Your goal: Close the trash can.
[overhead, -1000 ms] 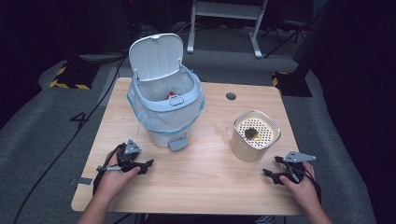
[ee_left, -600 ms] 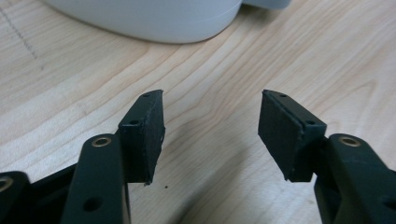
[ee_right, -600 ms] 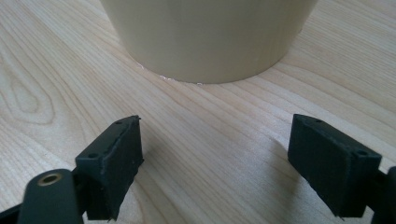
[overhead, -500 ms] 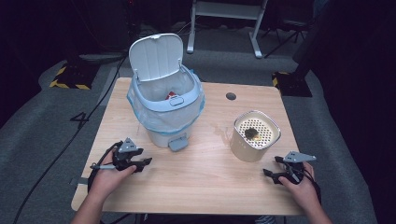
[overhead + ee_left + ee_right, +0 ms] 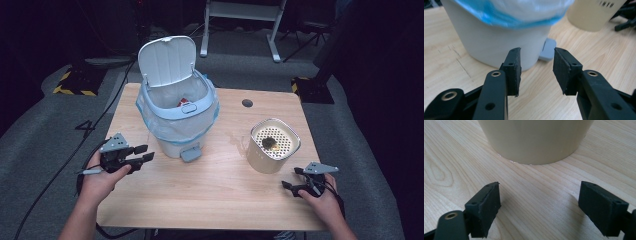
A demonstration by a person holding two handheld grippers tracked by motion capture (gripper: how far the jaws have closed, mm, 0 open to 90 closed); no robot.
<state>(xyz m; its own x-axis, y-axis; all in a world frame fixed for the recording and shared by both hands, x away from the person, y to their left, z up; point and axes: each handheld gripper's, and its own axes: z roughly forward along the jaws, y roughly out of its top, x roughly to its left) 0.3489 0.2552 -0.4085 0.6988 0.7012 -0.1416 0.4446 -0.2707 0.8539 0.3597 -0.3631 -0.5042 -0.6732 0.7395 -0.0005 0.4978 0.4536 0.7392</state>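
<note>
Standing empty, the narrowing jaws of the left gripper [image 5: 144, 153] and wide jaws of the right gripper [image 5: 292, 178] face a likely light, stiff, smooth cream container [image 5: 272, 145], best gripped across its rim.

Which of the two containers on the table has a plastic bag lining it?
The pedal bin with its lid up, near the left gripper; a blue-edged liner folds over its rim. The cream canister has none.

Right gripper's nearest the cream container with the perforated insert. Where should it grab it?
Probably the container side wall near the rim, approached level from the right gripper side: the wall is smooth and widens upward, so open jaws must span it.
</note>
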